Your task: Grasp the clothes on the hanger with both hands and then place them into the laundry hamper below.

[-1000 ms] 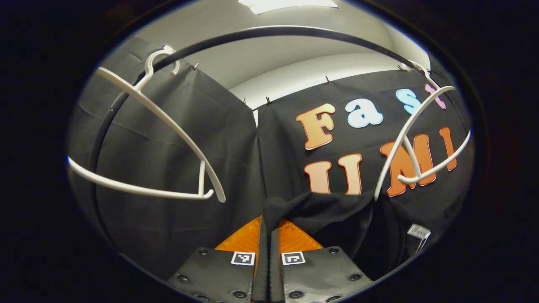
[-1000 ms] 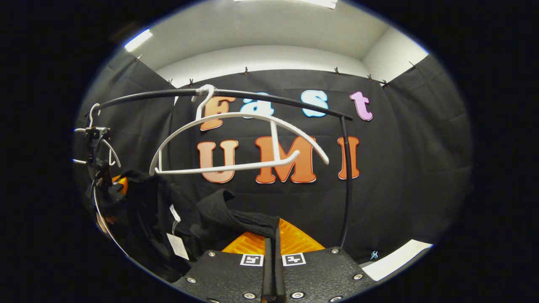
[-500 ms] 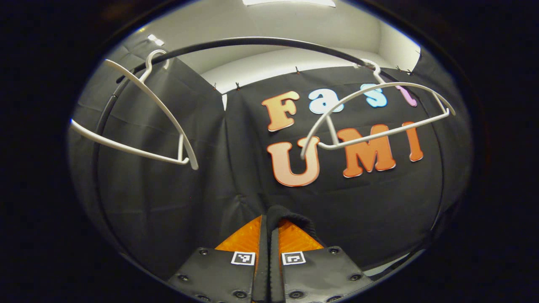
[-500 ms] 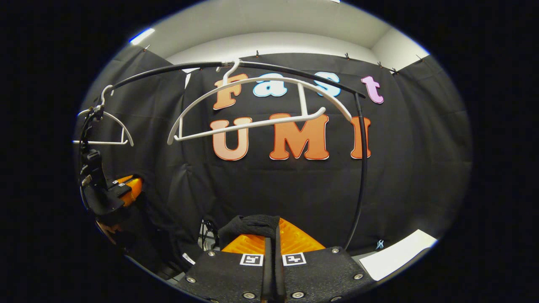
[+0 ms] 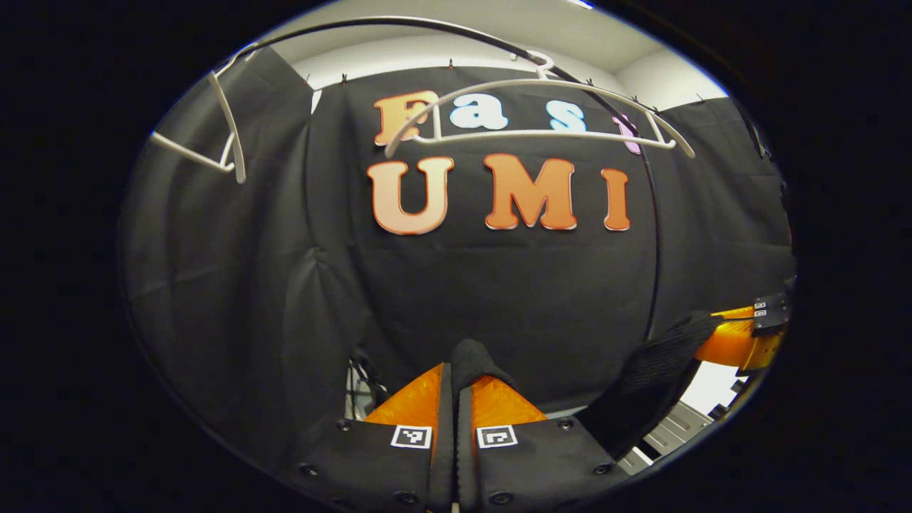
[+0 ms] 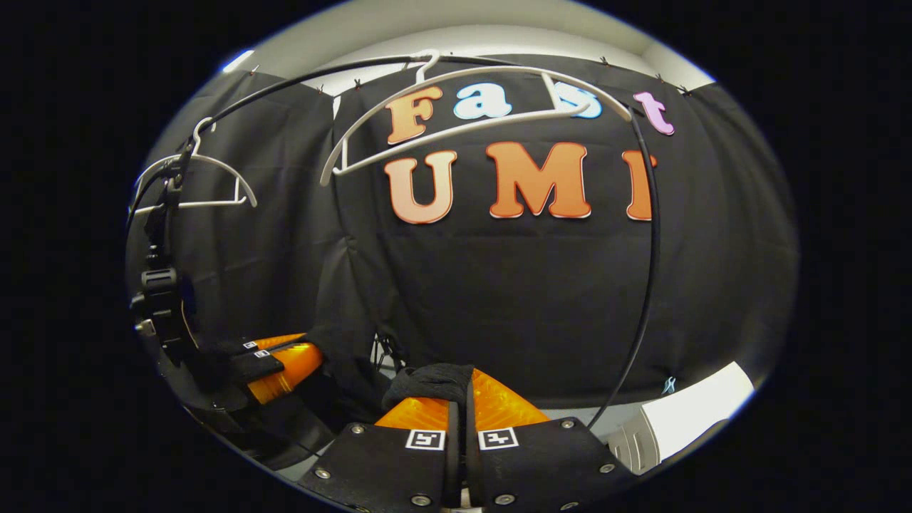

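A black knit garment (image 5: pixel 472 358) is pinched in my left gripper (image 5: pixel 457 374), whose fingers are shut on a fold of it. The cloth runs right to a second bunch (image 5: pixel 659 360) at the right gripper (image 5: pixel 737 335), seen low on the right. In the right gripper view my right gripper (image 6: pixel 460 390) is shut on a black fold (image 6: pixel 429 377). The left gripper (image 6: pixel 281 360) is low on the left there, with dark cloth hanging under it. A bare white hanger (image 6: pixel 470 107) hangs on the black rail (image 6: pixel 650 249) above. A white slatted edge (image 6: pixel 645 438), perhaps the hamper, is at the bottom right.
A second bare white hanger (image 6: pixel 196 182) hangs further left on the rail, also seen as a hanger (image 5: pixel 224 139) at the upper left in the left gripper view. Grey slats (image 5: pixel 666 431) lie low on the right. Black cloth walls close the booth behind.
Both grippers have come down, carrying the black garment away from the hanger. The hangers and rail now sit much higher in both views, and the hanger is bare.
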Available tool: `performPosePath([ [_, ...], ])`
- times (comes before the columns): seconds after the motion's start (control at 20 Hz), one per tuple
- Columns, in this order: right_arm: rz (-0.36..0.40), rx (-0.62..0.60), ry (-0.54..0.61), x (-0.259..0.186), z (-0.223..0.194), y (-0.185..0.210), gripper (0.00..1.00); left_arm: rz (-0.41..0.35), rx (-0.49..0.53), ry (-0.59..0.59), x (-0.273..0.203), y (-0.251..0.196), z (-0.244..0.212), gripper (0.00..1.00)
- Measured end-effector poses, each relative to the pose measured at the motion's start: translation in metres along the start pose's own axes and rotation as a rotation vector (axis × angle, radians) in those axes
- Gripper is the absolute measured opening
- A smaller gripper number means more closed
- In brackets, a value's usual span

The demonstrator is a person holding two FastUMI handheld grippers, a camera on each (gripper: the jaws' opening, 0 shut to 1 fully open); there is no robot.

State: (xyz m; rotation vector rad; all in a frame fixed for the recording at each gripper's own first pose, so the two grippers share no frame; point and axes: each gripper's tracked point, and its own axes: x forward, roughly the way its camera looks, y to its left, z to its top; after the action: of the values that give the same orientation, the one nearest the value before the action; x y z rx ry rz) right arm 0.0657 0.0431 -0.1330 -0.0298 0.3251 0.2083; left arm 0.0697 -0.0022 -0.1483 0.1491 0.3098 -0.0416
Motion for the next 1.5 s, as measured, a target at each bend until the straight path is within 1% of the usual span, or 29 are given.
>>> performPosePath([
  [0.1,0.023,0.020,0.069,0.001,-0.032,0.005,0.04,-0.034,0.003,0.080,0.000,-0.011,-0.028,0.09],
  [0.15,0.026,0.036,0.111,0.005,-0.047,0.005,0.04,-0.039,0.007,0.116,0.002,-0.014,-0.042,0.09],
  [0.3,0.013,0.075,0.217,0.007,-0.094,0.002,0.04,-0.042,0.004,0.250,0.003,-0.014,-0.090,0.10],
  [0.4,-0.001,0.080,0.261,0.006,-0.116,-0.002,0.04,-0.039,-0.012,0.306,-0.005,-0.019,-0.105,0.09],
  [0.6,-0.008,0.082,0.321,0.009,-0.136,-0.003,0.05,-0.037,-0.024,0.382,-0.007,-0.021,-0.126,0.10],
  [0.65,-0.009,0.086,0.327,0.010,-0.137,-0.002,0.05,-0.039,-0.024,0.389,-0.006,-0.022,-0.128,0.07],
  [0.75,-0.014,0.087,0.332,0.010,-0.139,-0.002,0.06,-0.039,-0.008,0.392,-0.006,-0.022,-0.127,0.10],
  [0.85,-0.015,0.090,0.341,0.011,-0.143,-0.004,0.08,-0.030,-0.001,0.401,-0.006,-0.019,-0.131,0.10],
  [1.0,-0.027,0.094,0.360,0.011,-0.151,-0.010,0.12,-0.025,-0.016,0.426,-0.007,-0.021,-0.137,0.14],
  [1.05,-0.024,0.096,0.368,0.010,-0.155,-0.010,0.13,-0.015,-0.017,0.428,-0.007,-0.019,-0.138,0.12],
  [1.1,-0.019,0.103,0.370,0.008,-0.154,-0.009,0.18,-0.010,-0.016,0.434,-0.006,-0.017,-0.141,0.12],
  [1.15,-0.008,0.115,0.369,0.009,-0.154,-0.006,0.21,-0.004,-0.016,0.443,-0.007,-0.015,-0.143,0.28],
  [1.2,-0.004,0.129,0.355,0.010,-0.149,-0.004,0.26,-0.004,-0.020,0.455,-0.008,-0.013,-0.147,0.30],
  [1.25,-0.004,0.136,0.347,0.012,-0.146,-0.005,0.19,-0.012,-0.030,0.467,-0.008,-0.016,-0.150,0.33],
  [1.3,-0.009,0.137,0.343,0.014,-0.145,-0.006,0.35,-0.020,-0.036,0.478,-0.010,-0.018,-0.152,0.39],
  [1.35,-0.019,0.134,0.343,0.017,-0.145,-0.008,0.40,-0.025,-0.035,0.465,-0.009,-0.019,-0.147,0.41],
  [1.4,-0.027,0.133,0.341,0.013,-0.143,-0.010,0.41,-0.025,-0.026,0.448,-0.007,-0.019,-0.144,0.55],
  [1.45,-0.032,0.132,0.339,0.014,-0.145,-0.010,0.53,-0.023,-0.015,0.428,-0.006,-0.019,-0.138,0.70],
  [1.5,-0.033,0.131,0.339,0.015,-0.144,-0.010,0.66,-0.022,-0.011,0.419,-0.007,-0.018,-0.135,0.81],
])
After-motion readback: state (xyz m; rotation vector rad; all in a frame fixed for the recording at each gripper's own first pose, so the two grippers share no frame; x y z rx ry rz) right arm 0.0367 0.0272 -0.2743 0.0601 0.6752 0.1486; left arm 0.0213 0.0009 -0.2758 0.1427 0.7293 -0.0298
